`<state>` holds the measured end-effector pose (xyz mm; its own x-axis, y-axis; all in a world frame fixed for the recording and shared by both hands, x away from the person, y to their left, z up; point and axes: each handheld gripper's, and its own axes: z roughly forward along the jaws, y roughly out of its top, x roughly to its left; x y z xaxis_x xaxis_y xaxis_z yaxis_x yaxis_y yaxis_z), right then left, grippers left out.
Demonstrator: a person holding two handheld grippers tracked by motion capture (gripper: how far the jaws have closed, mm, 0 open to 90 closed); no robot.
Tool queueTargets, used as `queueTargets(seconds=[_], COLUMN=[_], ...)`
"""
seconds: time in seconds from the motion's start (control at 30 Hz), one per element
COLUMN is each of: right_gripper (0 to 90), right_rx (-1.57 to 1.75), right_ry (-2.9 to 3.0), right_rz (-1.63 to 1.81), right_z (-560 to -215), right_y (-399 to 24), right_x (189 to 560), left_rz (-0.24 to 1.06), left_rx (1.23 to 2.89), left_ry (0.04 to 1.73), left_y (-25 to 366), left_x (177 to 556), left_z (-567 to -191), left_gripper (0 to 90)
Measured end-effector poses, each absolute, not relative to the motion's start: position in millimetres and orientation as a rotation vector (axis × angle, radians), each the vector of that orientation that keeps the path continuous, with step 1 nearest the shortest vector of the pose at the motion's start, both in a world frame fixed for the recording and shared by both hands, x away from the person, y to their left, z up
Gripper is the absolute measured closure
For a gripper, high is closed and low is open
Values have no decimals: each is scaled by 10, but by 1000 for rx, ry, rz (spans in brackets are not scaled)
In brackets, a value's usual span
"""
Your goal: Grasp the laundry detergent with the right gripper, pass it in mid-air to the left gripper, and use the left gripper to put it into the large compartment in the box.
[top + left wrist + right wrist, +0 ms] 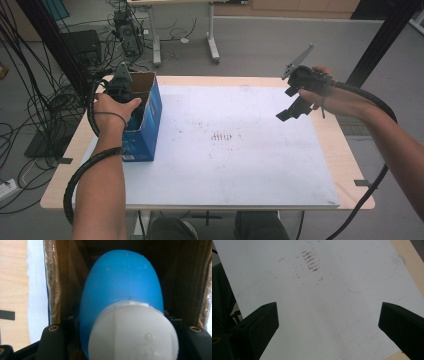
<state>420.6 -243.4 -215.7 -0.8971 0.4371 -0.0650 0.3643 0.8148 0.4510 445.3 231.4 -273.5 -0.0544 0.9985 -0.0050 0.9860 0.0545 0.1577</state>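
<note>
Gripping a blue bottle (120, 282) with a white cap (132, 332), our left gripper (121, 87) had its jaws clamped against the bottle's sides. We held it over the open top of the blue box (150, 120) at the table's (350, 150) left edge, with the bottle's body reaching down between the brown cardboard walls. Our right gripper (295, 102) hung released above the white mat (324, 302), well apart from the box, jaws spread wide with nothing between them.
</note>
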Motion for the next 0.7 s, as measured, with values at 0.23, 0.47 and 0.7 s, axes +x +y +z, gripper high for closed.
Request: queueTargets(seconds=[0.23,0.47,0.7], right_gripper=[29,29,25], right_rx=[623,629,626], right_ry=[2835,2830,2817], right_rz=[647,644,634], right_z=[-2154,-2154,-2132], right_y=[-2425,-2442,-2454], right_x=[4211,4207,4201], left_rz=[169,169,179], left_rx=[2075,2072,2072], left_ry=[2196,2196,2194], left_y=[2322,2325,2320], left_x=[4445,4446,4439], left_z=[-2736,-2737,-2740], left_gripper=[370,369,369])
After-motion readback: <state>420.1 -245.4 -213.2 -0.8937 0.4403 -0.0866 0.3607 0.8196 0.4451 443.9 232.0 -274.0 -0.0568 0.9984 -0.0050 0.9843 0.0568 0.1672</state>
